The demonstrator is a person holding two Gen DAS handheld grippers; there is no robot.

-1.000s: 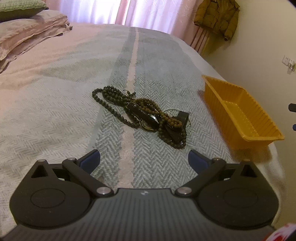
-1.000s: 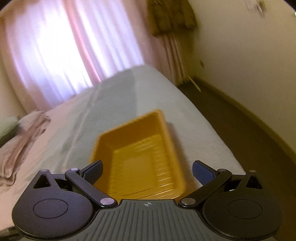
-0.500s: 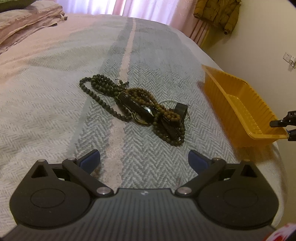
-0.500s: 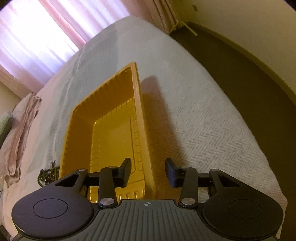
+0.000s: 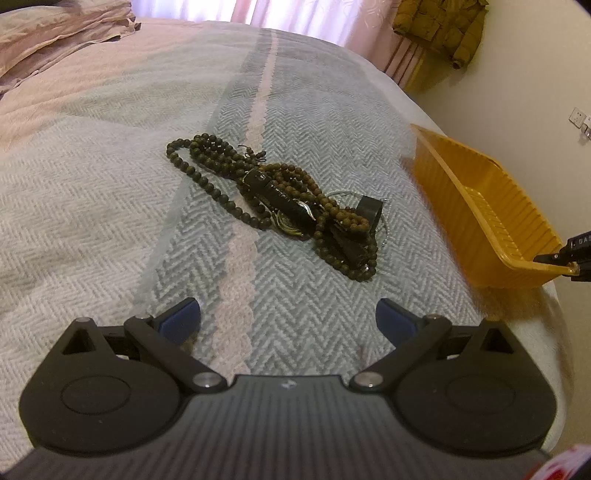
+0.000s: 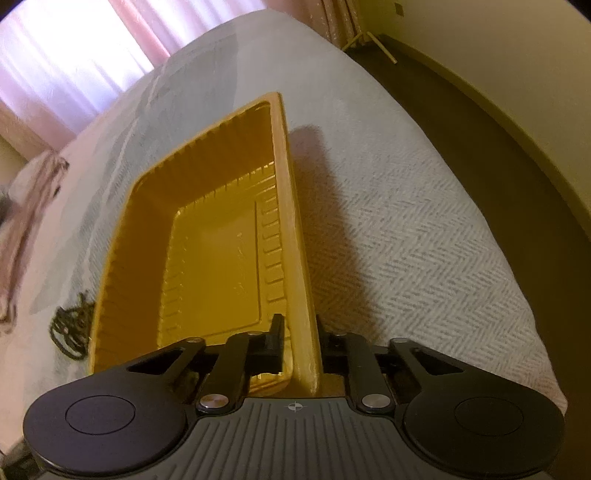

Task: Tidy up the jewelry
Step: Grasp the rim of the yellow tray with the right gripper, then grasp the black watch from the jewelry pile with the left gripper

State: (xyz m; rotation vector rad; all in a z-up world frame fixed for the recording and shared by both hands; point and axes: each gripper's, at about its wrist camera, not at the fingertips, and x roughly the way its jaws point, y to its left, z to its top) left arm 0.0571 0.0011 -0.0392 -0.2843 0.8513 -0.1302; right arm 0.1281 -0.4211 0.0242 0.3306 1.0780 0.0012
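Right hand-held gripper (image 6: 300,341) has just been closing & now pinches the near corner wall of the yellow tray (image 6: 207,254), one finger inside, one outside, w/ the rim between the pads. Tray sits on the bed (image 6: 406,229) near its right edge, long side running along that edge; inside looks bare. In the left wrist view the same tray (image 5: 480,206) shows at the bed's right edge, w/ the right hand-held gripper's tips on its near corner. Left hand-held gripper (image 5: 288,317) hovers over the bedspread (image 5: 92,192) w/ jaws spread wide, nothing between them, blue pads (image 5: 181,315) apart. Jewelry pile (image 5: 280,206) lies around mid-bed on the grey herringbone stripe, ahead of the left hand-held gripper & well apart from the tray: dark bead strands (image 5: 199,162) tangled w/ a black watch-like strap (image 5: 277,195) & a small black ring-shaped piece (image 5: 369,208). Folded pink bedding (image 5: 62,33) sits at the far left corner; a jacket (image 5: 439,26) hangs by the curtain.
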